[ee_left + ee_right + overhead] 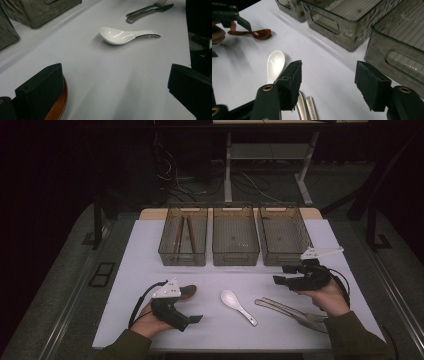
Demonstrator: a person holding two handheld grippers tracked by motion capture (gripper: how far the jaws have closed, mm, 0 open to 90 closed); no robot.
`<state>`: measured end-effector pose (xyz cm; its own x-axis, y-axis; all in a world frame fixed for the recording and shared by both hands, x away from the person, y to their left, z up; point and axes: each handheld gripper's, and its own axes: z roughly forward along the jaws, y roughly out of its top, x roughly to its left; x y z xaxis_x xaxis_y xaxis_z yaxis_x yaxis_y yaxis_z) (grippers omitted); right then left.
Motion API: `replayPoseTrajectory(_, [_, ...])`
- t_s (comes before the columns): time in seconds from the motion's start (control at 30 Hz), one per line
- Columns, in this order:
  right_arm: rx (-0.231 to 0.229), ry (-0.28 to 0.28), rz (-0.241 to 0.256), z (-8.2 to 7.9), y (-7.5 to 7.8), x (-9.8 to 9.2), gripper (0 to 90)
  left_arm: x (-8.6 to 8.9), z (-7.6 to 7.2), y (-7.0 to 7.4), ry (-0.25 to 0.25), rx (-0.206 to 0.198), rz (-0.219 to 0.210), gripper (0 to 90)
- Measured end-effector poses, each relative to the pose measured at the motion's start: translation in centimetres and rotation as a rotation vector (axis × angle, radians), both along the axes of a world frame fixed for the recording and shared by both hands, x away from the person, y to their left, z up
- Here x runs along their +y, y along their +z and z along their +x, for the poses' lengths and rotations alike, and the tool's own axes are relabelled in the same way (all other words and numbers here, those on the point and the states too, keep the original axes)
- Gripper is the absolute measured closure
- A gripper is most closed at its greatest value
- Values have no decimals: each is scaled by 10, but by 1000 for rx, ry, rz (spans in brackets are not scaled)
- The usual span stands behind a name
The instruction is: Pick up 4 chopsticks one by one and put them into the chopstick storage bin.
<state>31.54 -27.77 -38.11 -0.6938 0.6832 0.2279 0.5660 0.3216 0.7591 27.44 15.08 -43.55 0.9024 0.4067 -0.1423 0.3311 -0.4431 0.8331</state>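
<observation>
L gripper (192, 319): jaws wide apart, nothing between them; low over table nr front-left; aimed toward white spoon
brown spoon (187, 292): wooden, flat on table just beside L gripper (left jaw partly over its bowl in left gripper view); not gripped
R gripper (278, 280): jaws wide, holding nothing; above table right side, nr front of right bin
white spoon (237, 305): ceramic, on table centre, btwn the two grippers; bowl toward bins
fork + knife (292, 311): metal, side by side, front-right, by R hand
bins (235, 236): 3 clear in a row at back; left one holds brown sticks (184, 234) (chopsticks?)
table (145, 255): white top
</observation>
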Motion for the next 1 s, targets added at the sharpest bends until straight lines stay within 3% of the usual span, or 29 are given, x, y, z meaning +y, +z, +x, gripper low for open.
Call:
replayPoseTrajectory(0.47, [25,2,-47,-20,-14,-13,409,1,1,0,10,-7,7,0])
replayPoseTrajectory(0.67, [20,4,-43,-29,-24,-17,348,0,1,0,11,-9,15,0])
replayPoseTrajectory(0.83, [-25,-56,-58,-38,-34,-20,295,0,1,1,12,-15,27,0])
replayPoseTrajectory(1.0, [-39,-110,-27,-44,-39,-26,246,1,4,2,26,-18,38,0])
